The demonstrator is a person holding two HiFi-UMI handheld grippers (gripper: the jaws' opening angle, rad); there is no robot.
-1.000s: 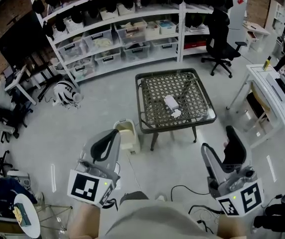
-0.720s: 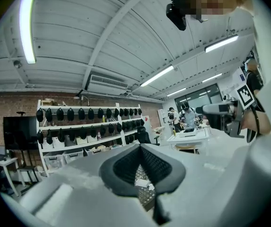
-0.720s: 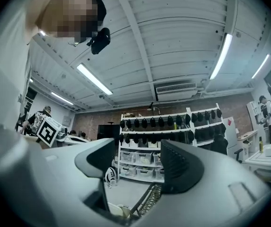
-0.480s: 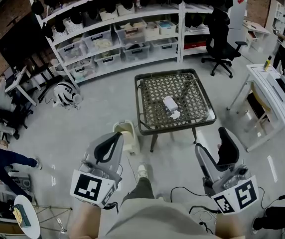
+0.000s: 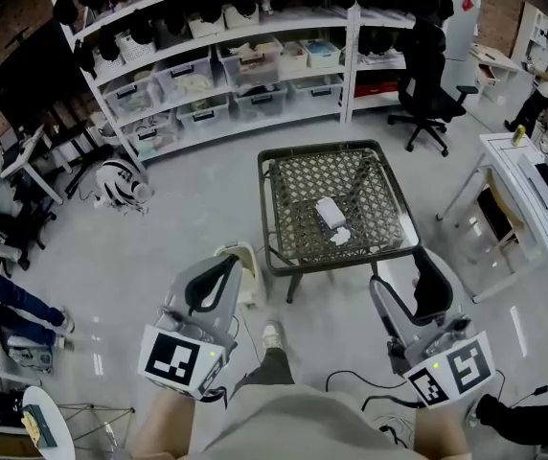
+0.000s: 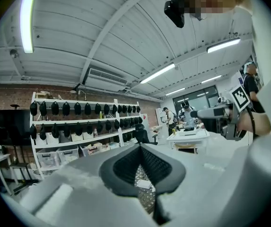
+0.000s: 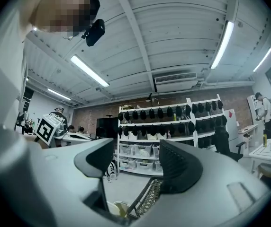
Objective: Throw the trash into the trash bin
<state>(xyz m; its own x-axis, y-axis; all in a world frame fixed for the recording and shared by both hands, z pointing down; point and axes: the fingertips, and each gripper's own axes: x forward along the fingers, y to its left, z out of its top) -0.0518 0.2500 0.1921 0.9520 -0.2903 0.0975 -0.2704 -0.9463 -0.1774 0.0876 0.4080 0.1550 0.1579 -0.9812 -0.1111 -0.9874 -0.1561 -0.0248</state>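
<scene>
- Trash, a white box (image 5: 329, 211) and crumpled white paper (image 5: 341, 236), lies on the dark wicker table (image 5: 347, 256), not picked up.
- Cream plastic trash bin (image 5: 245, 266) stands beside the table.
- Left gripper (image 5: 226, 262) jaws closed, right gripper (image 5: 403, 271) jaws wide apart; both empty.

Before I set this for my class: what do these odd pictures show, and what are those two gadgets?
No robot here: a person holds a two-jaw gripper in each hand. The head view looks down from the person's head; the other two ride on the grippers. The left gripper is shut and empty; the right gripper is open, its jaws just opening wider, nothing between them. On the woven-top table lie a white box and a white crumpled scrap. A trash bin stands beside it.
</scene>
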